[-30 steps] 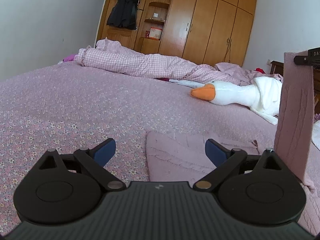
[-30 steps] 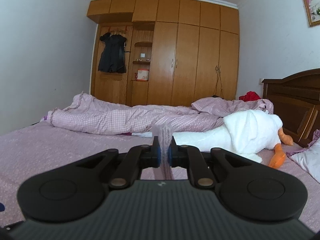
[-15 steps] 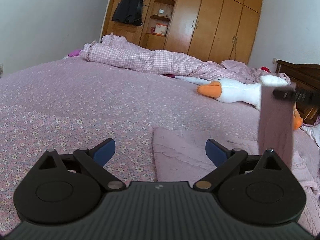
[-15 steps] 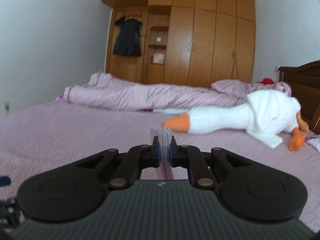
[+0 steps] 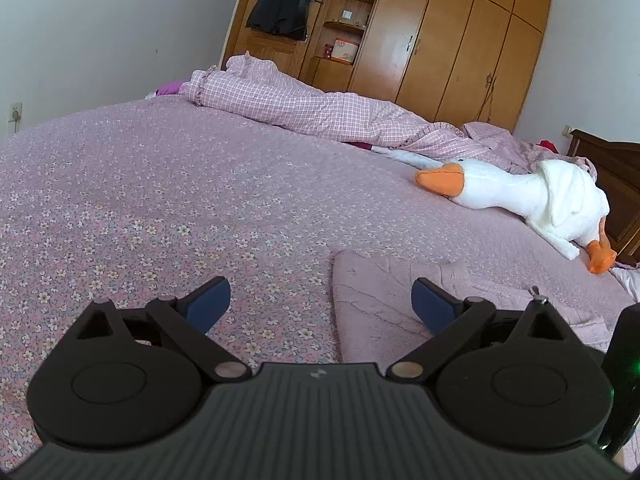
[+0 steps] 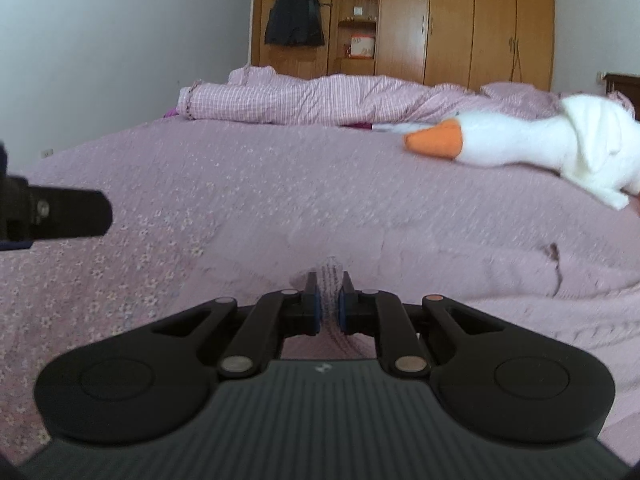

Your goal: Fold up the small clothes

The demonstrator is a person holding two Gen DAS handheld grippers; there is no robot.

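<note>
Indoors, floral bedspread [image 5: 160,184], plush goose [image 5: 516,192], wooden wardrobe [image 5: 460,40], pink garment [image 5: 380,304]

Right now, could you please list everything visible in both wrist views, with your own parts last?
Pink knit garment: one, pale pink, flat on the bed at the near right.
Bedspread: one, purple with small flowers, covering the bed.
Checked quilt: one, pink and white, bunched along the far side.
Plush goose: one, white with orange beak, far right.
Wardrobe: one, brown wood, back wall.
Dark coat: one, black, hanging on the wardrobe.
Headboard: one, dark wood, right.
Left tool: open, empty.
Right tool: shut on the garment.
</note>
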